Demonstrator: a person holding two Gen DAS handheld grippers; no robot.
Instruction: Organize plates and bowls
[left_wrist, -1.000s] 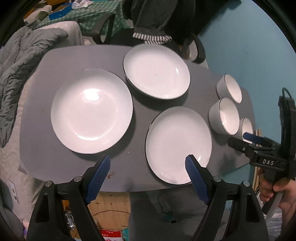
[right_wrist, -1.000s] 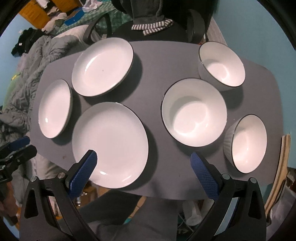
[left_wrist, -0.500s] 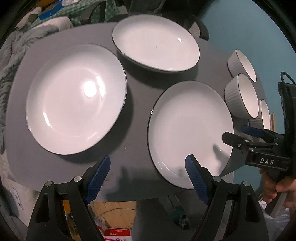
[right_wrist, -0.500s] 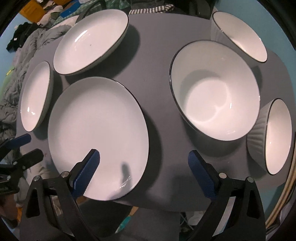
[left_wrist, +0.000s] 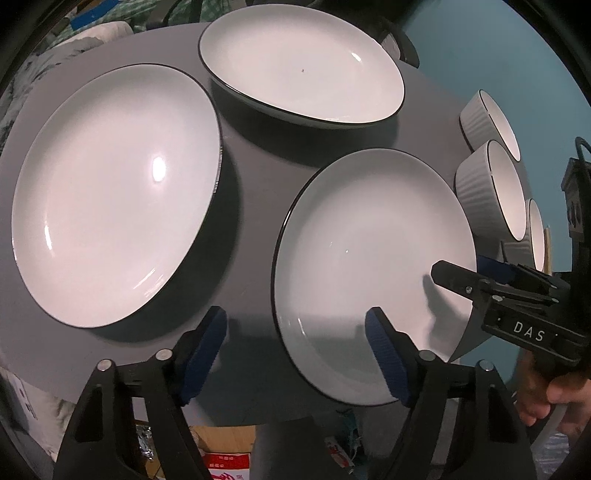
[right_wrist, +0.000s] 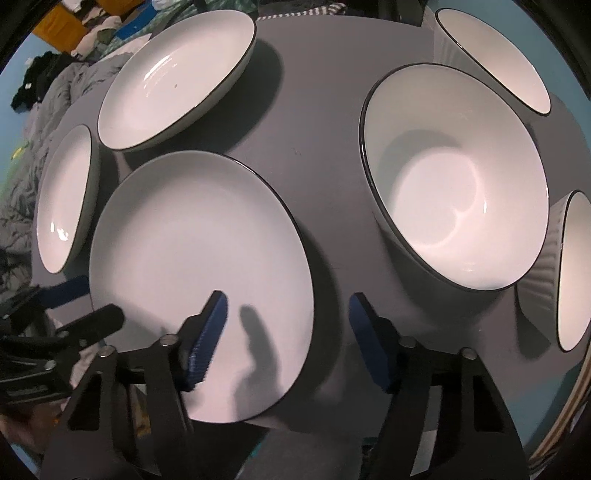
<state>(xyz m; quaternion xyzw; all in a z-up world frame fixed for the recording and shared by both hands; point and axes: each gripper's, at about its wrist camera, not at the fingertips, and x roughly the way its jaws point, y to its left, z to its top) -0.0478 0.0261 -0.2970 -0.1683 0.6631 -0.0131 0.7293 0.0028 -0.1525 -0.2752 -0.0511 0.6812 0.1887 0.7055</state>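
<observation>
Left tongs (left_wrist: 295, 350) low over the near edge of the grey bench (left_wrist: 251, 221), jaws closing, straddling the near-left rim of the nearest plate (left_wrist: 369, 258); pads not pressing on it. Right tongs (right_wrist: 288, 339) on the same plate (right_wrist: 192, 236), jaws closing across its right rim: left pad over the white face, right pad over bare bench just beside the edge. Whether a pad touches the rim yet, hard to tell through the fisheye; nothing looks gripped. In the left wrist view the right tongs (left_wrist: 476, 269) reach over the plate's right edge, a hand (left_wrist: 546, 391) on the handle.

Beyond, left: second plate (left_wrist: 110, 199), flat on bench, apart from the first. Far centre: third plate (left_wrist: 295, 62). Right side: three ribbed bowls in a row, middle bowl (right_wrist: 454, 177) nearest the held-over plate, far bowl (right_wrist: 495, 55) behind it, near bowl (right_wrist: 572, 269) at the right edge. All upright, none stacked.
</observation>
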